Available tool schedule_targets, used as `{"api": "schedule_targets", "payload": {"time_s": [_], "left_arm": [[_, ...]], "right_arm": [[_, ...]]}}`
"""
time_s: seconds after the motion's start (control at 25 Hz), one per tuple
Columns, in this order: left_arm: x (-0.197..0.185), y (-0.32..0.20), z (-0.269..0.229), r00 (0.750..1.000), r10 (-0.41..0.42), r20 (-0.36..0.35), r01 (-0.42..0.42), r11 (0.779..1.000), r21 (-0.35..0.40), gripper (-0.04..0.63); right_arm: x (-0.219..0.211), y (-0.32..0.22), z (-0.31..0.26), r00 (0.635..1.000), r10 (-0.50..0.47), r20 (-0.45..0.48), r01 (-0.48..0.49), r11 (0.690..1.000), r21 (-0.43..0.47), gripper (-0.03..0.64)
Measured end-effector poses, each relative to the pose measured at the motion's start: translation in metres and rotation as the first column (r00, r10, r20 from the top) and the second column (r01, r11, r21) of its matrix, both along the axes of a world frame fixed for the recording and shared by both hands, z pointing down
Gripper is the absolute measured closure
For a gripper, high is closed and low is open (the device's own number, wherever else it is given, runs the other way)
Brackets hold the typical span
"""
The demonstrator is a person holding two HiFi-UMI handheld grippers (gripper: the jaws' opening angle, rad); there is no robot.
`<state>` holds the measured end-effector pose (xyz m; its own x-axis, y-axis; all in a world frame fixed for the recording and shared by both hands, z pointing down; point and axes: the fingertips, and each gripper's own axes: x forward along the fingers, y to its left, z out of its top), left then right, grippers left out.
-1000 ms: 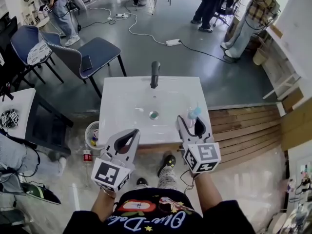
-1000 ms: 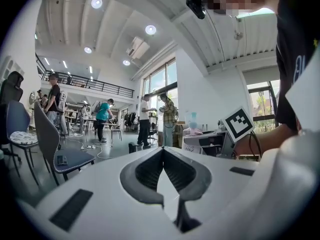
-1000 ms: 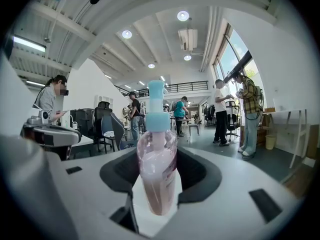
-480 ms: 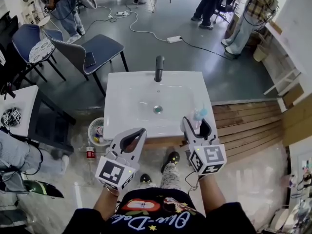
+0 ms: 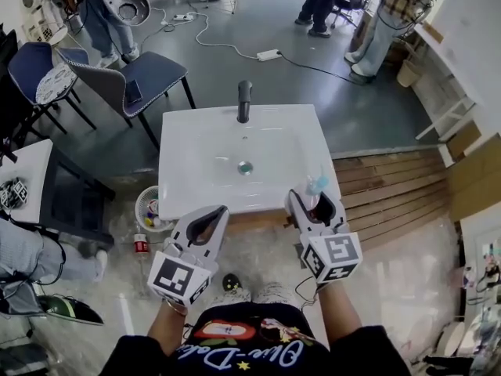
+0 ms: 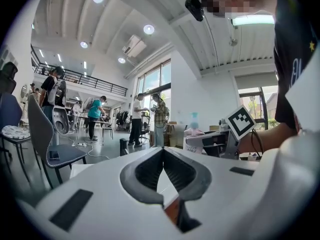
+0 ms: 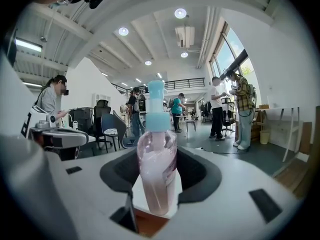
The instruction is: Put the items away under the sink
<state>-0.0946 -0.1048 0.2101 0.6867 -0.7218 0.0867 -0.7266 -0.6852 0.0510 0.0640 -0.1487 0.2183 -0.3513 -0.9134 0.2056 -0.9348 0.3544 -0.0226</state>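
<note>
A clear pink pump bottle with a light blue pump stands upright between the jaws of my right gripper, which is shut on it over the front right edge of the white sink. In the right gripper view the bottle fills the space between the fingers of the right gripper. My left gripper hovers at the sink's front left edge, shut and holding nothing; its fingertips meet in the left gripper view, where the left gripper faces the room. A brown strip of cabinet shows under the basin.
A dark faucet stands at the sink's far edge. A white bin and a small red bottle sit on the floor to the left. Chairs stand behind left, wooden decking lies right, and people stand at the back.
Both grippers have drawn back a little from over the basin toward its front edge. The bottle stays in the right gripper; the left stays shut.
</note>
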Motion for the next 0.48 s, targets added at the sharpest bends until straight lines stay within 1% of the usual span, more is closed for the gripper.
{"api": "schedule_targets", "payload": {"time_s": [0.24, 0.36, 0.48], "left_arm": [[0.011, 0.006, -0.004, 1.000, -0.020, 0.004, 0.020, 1.000, 0.019, 0.588], [0.020, 0.018, -0.006, 1.000, -0.026, 0.011, 0.026, 0.999, 0.021, 0.588], [0.030, 0.033, -0.006, 1.000, -0.022, 0.011, 0.022, 1.000, 0.014, 0.588]], "right_arm": [[0.012, 0.011, 0.002, 1.000, -0.011, 0.011, 0.011, 1.000, 0.004, 0.402], [0.015, 0.023, -0.003, 0.999, -0.042, 0.026, 0.042, 0.999, 0.015, 0.402], [0.022, 0.038, -0.001, 0.999, -0.048, 0.026, 0.047, 0.999, 0.010, 0.402]]}}
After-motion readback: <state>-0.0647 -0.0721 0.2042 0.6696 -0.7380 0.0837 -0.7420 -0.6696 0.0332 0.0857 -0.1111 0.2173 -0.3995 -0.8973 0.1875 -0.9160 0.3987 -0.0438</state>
